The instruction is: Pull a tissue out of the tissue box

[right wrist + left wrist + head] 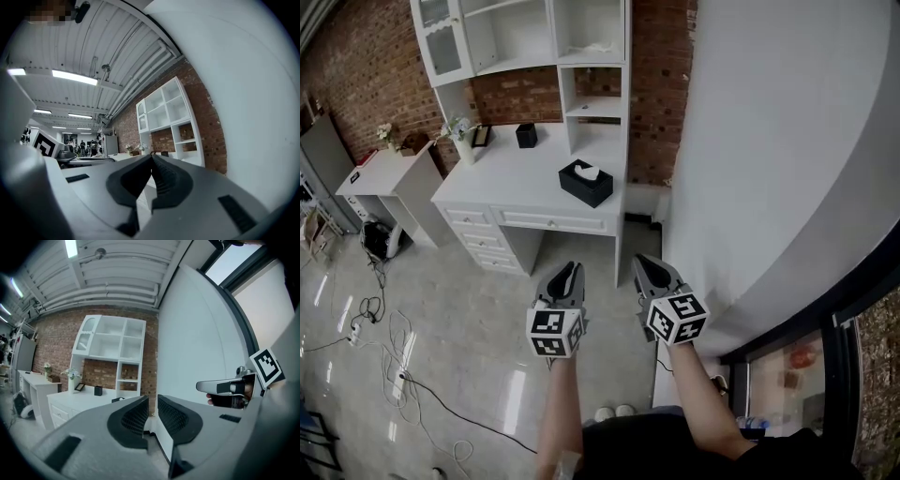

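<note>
Brick walls (356,66) are backing a white wooden desk (520,183) that is carrying the black rectangular tissue box (584,186), sitting at twelve o'clock, well apart from me. I'm holding the left gripper (571,269) and right gripper (643,261) with jaws together, empty.

- I see a black tissue box (586,185) at twelve o'clock, with a white tissue (588,172).
- White desk (511,178); red-brown brick wall (356,66).
- Grey left gripper (569,268) and right gripper (642,261), with black-and-white marker squares.

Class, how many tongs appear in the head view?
2: the left tongs and the right tongs, side by side over the floor, short of the desk. None seems hidden.
</note>
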Tool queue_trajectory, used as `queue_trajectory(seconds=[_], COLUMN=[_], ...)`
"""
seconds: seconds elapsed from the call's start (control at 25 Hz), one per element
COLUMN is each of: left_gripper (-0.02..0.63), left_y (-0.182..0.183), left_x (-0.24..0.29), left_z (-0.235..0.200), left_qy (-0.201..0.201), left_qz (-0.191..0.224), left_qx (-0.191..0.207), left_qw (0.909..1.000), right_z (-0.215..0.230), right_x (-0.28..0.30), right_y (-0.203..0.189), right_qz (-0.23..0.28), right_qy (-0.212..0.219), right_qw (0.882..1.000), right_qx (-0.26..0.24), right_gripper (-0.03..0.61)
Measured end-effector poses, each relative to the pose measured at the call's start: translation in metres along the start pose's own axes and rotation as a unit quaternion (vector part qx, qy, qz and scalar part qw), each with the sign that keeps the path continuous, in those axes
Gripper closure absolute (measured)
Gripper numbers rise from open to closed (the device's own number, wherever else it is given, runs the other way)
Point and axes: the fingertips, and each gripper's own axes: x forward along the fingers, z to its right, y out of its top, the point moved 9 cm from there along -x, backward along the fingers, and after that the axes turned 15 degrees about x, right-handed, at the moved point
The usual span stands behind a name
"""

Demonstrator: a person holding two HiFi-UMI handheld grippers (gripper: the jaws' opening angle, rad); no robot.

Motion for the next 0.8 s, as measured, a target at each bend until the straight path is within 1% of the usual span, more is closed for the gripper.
queue_trajectory(seconds=[0.08, 0.2, 0.28, 0.36, 0.56, 0.8], left_gripper=[0.533, 0.479, 0.427, 0.408, 0.394, 0.388], left_y=[-0.003, -0.009, -0.013, -0.016, -0.017, -0.009], left_x=[-0.003, -0.004, -0.006, -0.008, -0.006, 0.003], left_z=[0.001, 0.0, 0.0, 0.001, 0.004, 0.01], left_qy=[0.001, 0.006, 0.013, 0.018, 0.023, 0.036], left_qz=[0.001, 0.004, 0.001, -0.003, -0.009, 0.006], left_qx=[-0.001, -0.004, -0.01, -0.012, -0.01, -0.002], left_qw=[1.0, 1.0, 0.9999, 0.9998, 0.9996, 0.9993], right_z=[0.001, 0.004, 0.006, 0.008, 0.017, 0.031], right_x=[-0.001, 0.0, 0.0, -0.001, -0.002, -0.002], right_y=[-0.003, -0.006, -0.009, -0.011, -0.009, 0.0], right_qz=[-0.003, -0.008, -0.012, -0.015, -0.014, -0.004], right_qy=[-0.001, 0.0, -0.001, -0.001, -0.001, 0.008], right_qw=[1.0, 1.0, 1.0, 1.0, 1.0, 1.0], right_qx=[0.003, 0.008, 0.011, 0.015, 0.024, 0.022], right_gripper=[0.58, 0.581, 0.581, 0.581, 0.581, 0.58])
